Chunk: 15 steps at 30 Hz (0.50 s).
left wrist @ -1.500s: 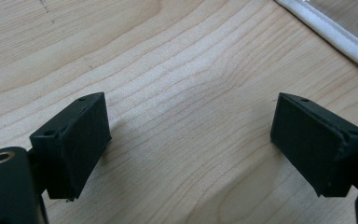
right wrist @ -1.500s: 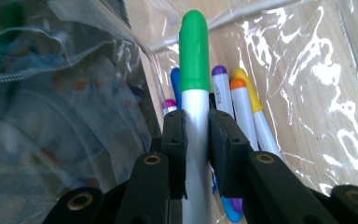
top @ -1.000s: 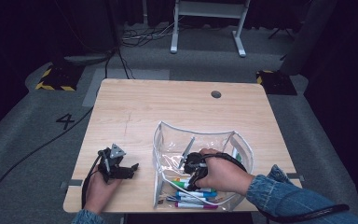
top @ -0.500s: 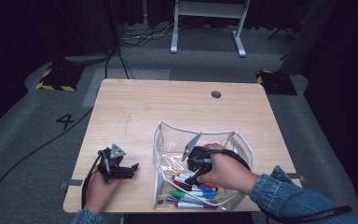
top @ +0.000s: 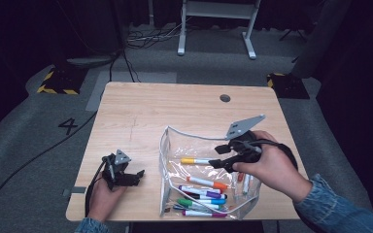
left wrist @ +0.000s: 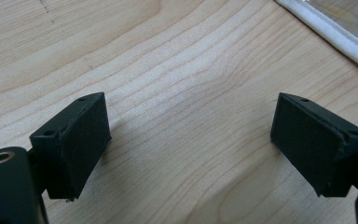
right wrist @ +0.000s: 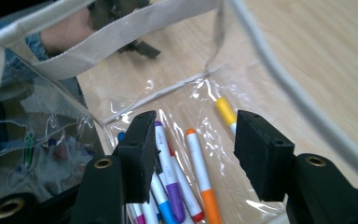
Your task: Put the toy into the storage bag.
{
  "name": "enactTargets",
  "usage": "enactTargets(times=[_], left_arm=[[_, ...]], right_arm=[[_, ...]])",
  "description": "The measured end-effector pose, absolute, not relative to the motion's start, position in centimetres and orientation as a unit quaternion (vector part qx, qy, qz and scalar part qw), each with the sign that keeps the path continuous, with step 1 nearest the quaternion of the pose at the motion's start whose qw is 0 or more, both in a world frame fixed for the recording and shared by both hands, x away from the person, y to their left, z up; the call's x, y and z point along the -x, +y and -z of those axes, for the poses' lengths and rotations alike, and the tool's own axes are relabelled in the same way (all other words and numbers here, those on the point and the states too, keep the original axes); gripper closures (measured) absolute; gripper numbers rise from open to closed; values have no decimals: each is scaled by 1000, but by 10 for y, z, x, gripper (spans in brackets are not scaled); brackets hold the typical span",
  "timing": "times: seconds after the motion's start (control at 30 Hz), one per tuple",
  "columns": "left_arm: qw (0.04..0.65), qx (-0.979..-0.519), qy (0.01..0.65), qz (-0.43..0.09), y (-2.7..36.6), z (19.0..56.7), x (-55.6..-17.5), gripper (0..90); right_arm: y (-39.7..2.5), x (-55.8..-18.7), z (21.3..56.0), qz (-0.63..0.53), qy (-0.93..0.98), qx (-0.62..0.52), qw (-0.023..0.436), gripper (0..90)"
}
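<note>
markers lie in a clear plastic pouch (top: 175, 160) with a white fabric rim, sitting in the lower middle of the high view on the wooden table (top: 175, 107). the right gripper (top: 219, 156) hangs over the pouch's open top right of centre, held in a hand with a denim sleeve (top: 340, 208) reaching in from the lower right corner. its jaws stand moderately apart with nothing between them; in the right gripper view they frame the orange-capped marker (right wrist: 200, 177) and the purple marker (right wrist: 168, 172) lying below on the pouch floor, with the yellow-capped marker (right wrist: 225, 110) just above, toward the centre of that frame. none of these touches the jaws.

the left gripper (top: 137, 174) rests in the lower left of the high view, just left of the pouch and apart from it. its jaws are wide open and empty, with bare wood between them in the left gripper view, and the pouch's white rim crosses that view's upper right corner.
</note>
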<state>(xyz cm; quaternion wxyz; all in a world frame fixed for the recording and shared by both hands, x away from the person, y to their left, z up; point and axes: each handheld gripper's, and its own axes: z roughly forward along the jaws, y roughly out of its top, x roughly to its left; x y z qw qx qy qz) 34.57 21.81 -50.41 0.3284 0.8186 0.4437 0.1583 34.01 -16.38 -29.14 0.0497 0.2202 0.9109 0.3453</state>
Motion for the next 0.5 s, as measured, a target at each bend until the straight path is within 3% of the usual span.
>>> enactTargets(times=[0.5], left_arm=[[328,-819,443,-159,218,504,-346,119]], right_arm=[[-269,-350,282,-385,853,-334,109,494]])
